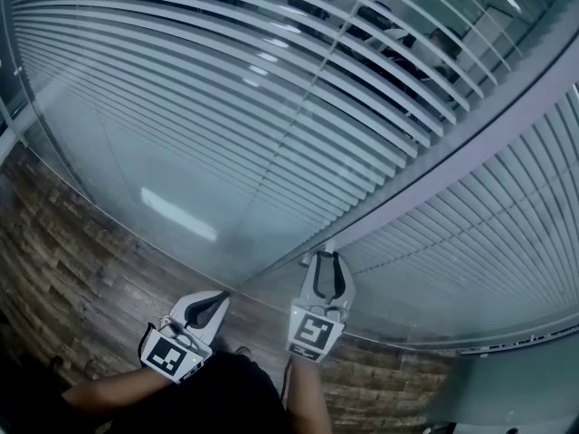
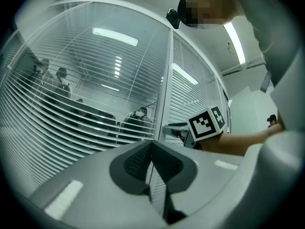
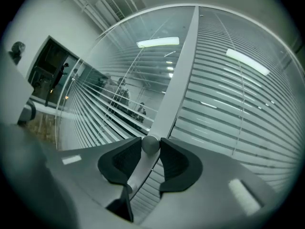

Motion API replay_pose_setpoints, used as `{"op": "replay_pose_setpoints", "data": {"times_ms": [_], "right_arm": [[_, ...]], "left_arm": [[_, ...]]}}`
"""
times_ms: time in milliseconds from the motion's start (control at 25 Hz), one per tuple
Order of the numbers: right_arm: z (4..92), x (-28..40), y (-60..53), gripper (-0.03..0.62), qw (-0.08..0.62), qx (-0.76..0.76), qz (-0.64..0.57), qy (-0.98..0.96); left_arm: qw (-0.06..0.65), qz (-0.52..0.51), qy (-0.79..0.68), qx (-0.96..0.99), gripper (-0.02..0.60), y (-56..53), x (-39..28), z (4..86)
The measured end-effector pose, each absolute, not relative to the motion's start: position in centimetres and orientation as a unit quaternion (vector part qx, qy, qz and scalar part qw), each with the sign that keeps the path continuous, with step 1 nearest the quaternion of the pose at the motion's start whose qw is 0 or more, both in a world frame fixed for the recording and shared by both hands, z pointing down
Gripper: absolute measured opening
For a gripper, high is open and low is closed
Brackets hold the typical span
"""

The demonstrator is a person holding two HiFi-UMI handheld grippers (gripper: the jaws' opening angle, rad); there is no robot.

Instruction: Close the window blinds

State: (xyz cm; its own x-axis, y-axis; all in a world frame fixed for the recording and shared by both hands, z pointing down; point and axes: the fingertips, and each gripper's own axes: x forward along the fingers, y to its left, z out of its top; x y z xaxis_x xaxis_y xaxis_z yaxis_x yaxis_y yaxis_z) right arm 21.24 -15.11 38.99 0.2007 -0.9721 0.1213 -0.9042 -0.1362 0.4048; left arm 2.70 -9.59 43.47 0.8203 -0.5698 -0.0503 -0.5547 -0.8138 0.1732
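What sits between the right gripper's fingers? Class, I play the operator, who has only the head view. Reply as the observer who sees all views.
Observer: A small round knob on the window frame sits between the right gripper's fingers.
Operator: Is it gripped?
Observer: Yes, both pads press its sides.
Operator: And the left gripper?
Observer: The left gripper is shut, with its tips together and nothing between them.

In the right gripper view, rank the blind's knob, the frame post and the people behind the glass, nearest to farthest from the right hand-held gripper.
1. knob, between its jaws.
2. frame post, just beyond, centre.
3. people, far back, left.
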Motion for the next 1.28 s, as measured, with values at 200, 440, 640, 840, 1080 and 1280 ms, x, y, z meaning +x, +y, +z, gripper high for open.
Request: {"op": "replay_pose_setpoints", "data": {"times_ms": [200, 440, 640, 840, 1080, 1280], "right_arm": [[39.4, 20.8, -14.7, 0.126, 0.297, 0.720, -0.143, -0.611], [38.7, 20.7, -14.8, 0.126, 0.386, 0.677, -0.206, -0.592], [38.7, 20.8, -15.1, 0.129, 0.374, 0.679, -0.190, -0.603], [38.3, 20.6, -14.7, 0.133, 0.237, 0.729, -0.119, -0.631], [38.7, 22.0, -14.3, 0.150, 0.104, 0.760, -0.013, -0.642], [38.0, 21.8, -14.1, 0.147, 0.065, 0.760, 0.029, -0.646]], "left_arm": [[0.075, -0.055, -0.298, 0.950, -0.002, -8.9, 2.5, 43.6], [0.077, -0.048, -0.300, 0.950, -0.002, -8.7, 2.6, 42.8], [0.091, -0.052, -0.302, 0.948, -0.002, -8.5, 2.4, 43.1], [0.090, -0.048, -0.306, 0.946, -0.002, -8.3, 1.8, 44.1], [0.094, -0.058, -0.308, 0.945, -0.002, -8.1, 1.3, 43.9], [0.094, -0.061, -0.310, 0.944, -0.002, -7.9, 0.4, 42.3]]}}
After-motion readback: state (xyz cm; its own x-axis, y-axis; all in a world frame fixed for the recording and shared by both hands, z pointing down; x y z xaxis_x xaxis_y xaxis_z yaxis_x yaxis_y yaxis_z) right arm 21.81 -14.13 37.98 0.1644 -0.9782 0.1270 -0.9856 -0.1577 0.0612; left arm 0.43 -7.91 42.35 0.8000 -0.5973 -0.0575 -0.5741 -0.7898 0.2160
